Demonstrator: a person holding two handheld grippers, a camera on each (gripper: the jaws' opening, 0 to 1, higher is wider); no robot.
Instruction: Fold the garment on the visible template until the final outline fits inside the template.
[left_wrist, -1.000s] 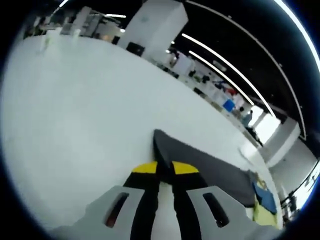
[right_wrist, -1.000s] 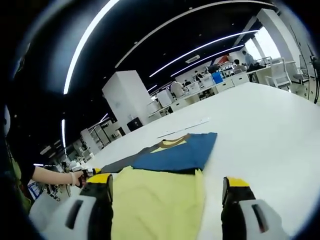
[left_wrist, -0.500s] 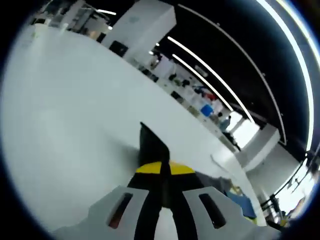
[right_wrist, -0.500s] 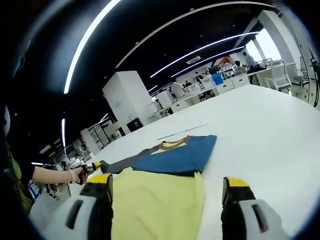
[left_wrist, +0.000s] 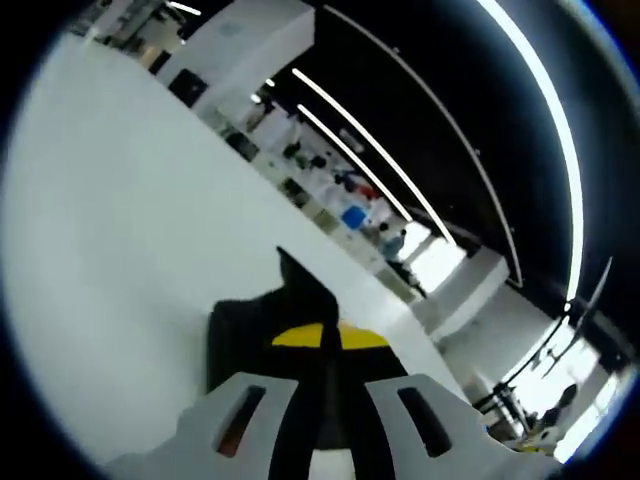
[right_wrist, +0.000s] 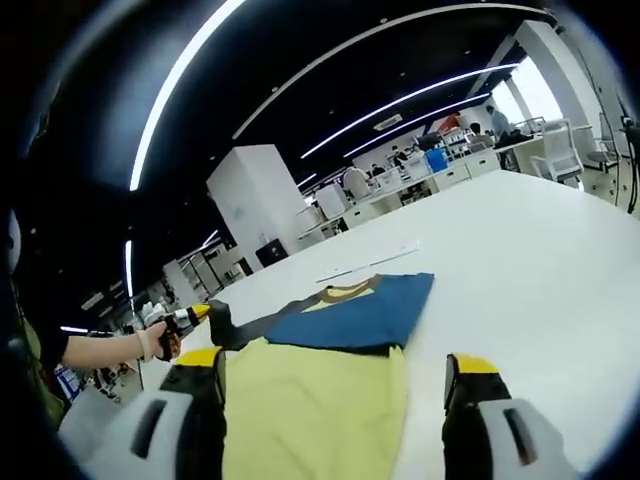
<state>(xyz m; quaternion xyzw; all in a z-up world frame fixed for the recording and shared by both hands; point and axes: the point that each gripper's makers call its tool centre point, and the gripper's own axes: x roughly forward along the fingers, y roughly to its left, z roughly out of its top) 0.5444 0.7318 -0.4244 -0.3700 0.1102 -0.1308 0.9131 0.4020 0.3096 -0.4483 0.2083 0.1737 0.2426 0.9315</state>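
T-shirt (right_wrist: 330, 355) in yellow and navy lies flat on the white worktop (right_wrist: 520, 270), right ahead of the right hand-held gripper (right_wrist: 335, 385), whose jaws stand wide apart and empty. Long axis runs straight away from that gripper: yellow hem nearest, collar at the far end. Off to its left, the left hand-held gripper (right_wrist: 190, 318) is pinched tight on the dark sleeve (left_wrist: 270, 320) and has it lifted clear of the worktop. Looks like the sleeve-fold step to me. Next it needs carrying that sleeve inward across the body and laying it flat. Can't make out the template.
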